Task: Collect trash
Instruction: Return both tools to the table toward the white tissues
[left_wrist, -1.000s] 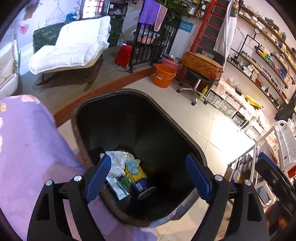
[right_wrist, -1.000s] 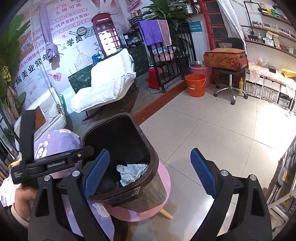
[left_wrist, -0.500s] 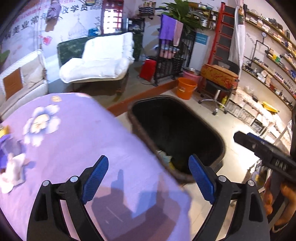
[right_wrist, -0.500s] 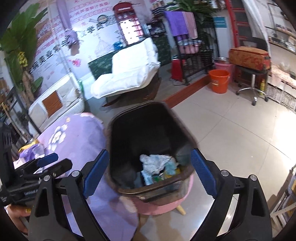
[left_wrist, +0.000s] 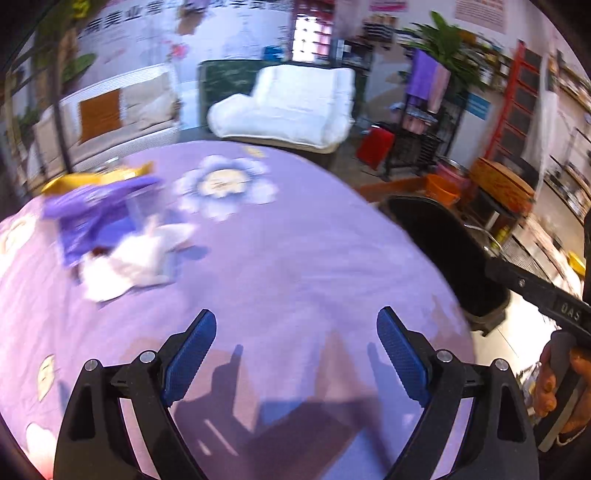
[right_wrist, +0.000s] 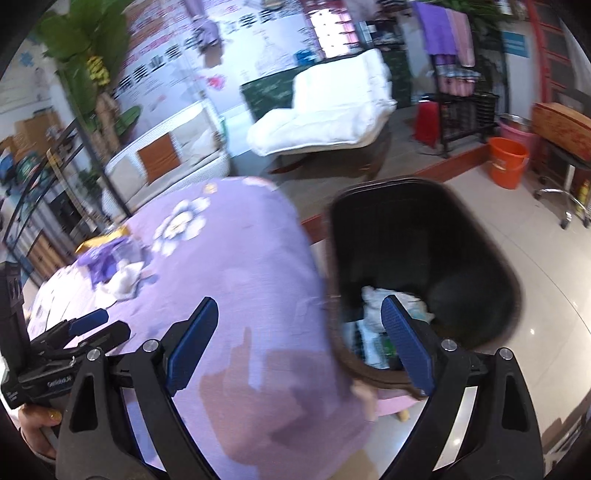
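Trash pile: a crumpled white tissue (left_wrist: 133, 258) and purple wrapper (left_wrist: 92, 214) lie together at the far left of the purple-clothed bench (left_wrist: 295, 266).
Left tongs (left_wrist: 295, 354): released, just widened, nothing between them, above bare cloth.
Right tongs (right_wrist: 299, 343): spread wide, empty.
Bin (right_wrist: 476, 258): beside the bench's right edge, trash inside.

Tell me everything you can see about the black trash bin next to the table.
The bin is a tall, dark container with a rounded rim, plastic by its look, standing upright and open beside the purple tablecloth. It seems to rest on a pink base. Crumpled paper and wrappers lie at its bottom. Neither tool touches it.
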